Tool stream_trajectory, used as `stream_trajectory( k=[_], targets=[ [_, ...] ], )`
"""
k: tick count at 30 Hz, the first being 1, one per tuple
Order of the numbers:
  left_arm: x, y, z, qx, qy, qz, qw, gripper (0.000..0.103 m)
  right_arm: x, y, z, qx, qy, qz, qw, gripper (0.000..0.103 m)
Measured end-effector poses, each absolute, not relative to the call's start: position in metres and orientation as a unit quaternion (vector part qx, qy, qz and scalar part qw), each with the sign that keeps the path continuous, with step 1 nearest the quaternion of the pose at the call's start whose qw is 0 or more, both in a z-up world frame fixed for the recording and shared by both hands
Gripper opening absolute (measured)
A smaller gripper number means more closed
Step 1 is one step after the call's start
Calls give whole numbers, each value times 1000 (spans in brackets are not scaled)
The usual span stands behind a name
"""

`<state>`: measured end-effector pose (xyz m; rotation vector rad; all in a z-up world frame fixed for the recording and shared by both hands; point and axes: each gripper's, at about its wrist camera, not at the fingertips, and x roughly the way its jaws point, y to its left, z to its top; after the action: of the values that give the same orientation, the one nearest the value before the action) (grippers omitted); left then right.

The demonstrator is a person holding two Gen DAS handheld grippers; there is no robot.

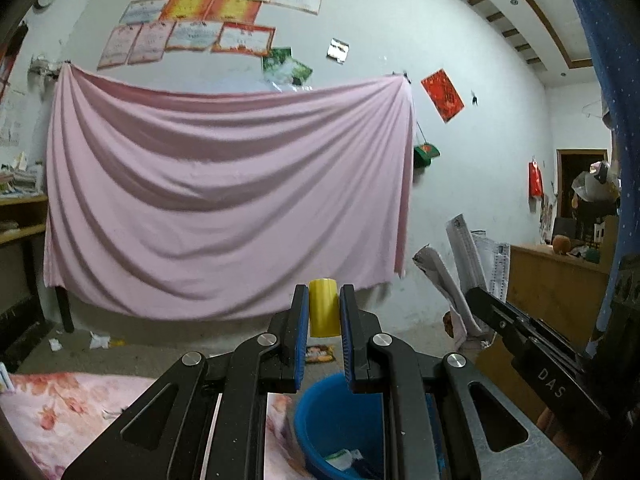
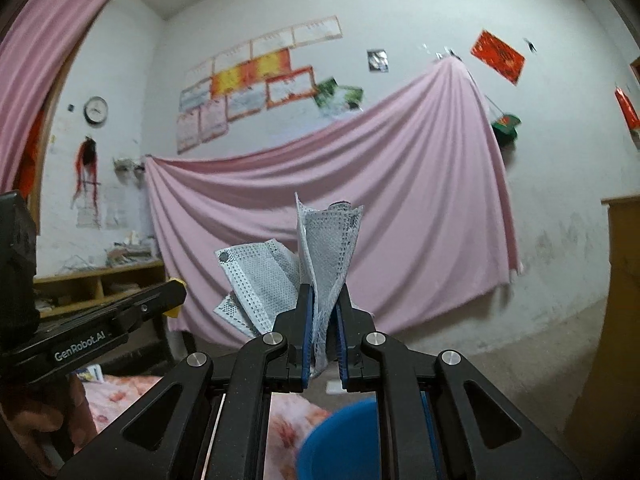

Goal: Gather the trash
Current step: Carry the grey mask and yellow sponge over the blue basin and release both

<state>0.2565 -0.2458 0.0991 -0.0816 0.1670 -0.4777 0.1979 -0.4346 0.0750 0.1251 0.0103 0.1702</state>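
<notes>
Above a blue plastic basin (image 1: 340, 420), both grippers are raised toward a whitewashed wall draped with a soft, deeply folded pink sheet (image 1: 224, 200). Left gripper (image 1: 324, 312): its blue-padded jaws stand narrow, pinching a small yellow cylinder (image 1: 323, 306), smooth and glossy, upright between the pads and rising above the fingertips. Right gripper (image 2: 324, 312): its jaws are drawn close on a crumpled grey-white face mask (image 2: 320, 256), a woven, dimpled fabric with stitched perforated edges; one fold stands up from the fingers, another fans out to the left, and a strip hangs down between the pads. From the left wrist view that mask shows to the right as pale creased strips. The basin is round with a smooth rim and sits directly below the left fingers; a scrap of white and green wrapper (image 1: 344, 458) lies inside it. Beside the basin lies a floral pink bedcover (image 1: 60, 412). On the concrete floor near the wall lie a crumpled white paper (image 1: 98, 340) and a colourful flat wrapper (image 1: 320, 354), well apart from each other.
</notes>
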Motion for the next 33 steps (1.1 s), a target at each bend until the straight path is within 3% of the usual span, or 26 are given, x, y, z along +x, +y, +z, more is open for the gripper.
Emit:
stream_trajectory(
  k=[33],
  targets=[
    [323, -329, 31, -62, 321, -258, 909, 12, 261, -487, 6, 143, 250, 19, 957, 11]
  ],
)
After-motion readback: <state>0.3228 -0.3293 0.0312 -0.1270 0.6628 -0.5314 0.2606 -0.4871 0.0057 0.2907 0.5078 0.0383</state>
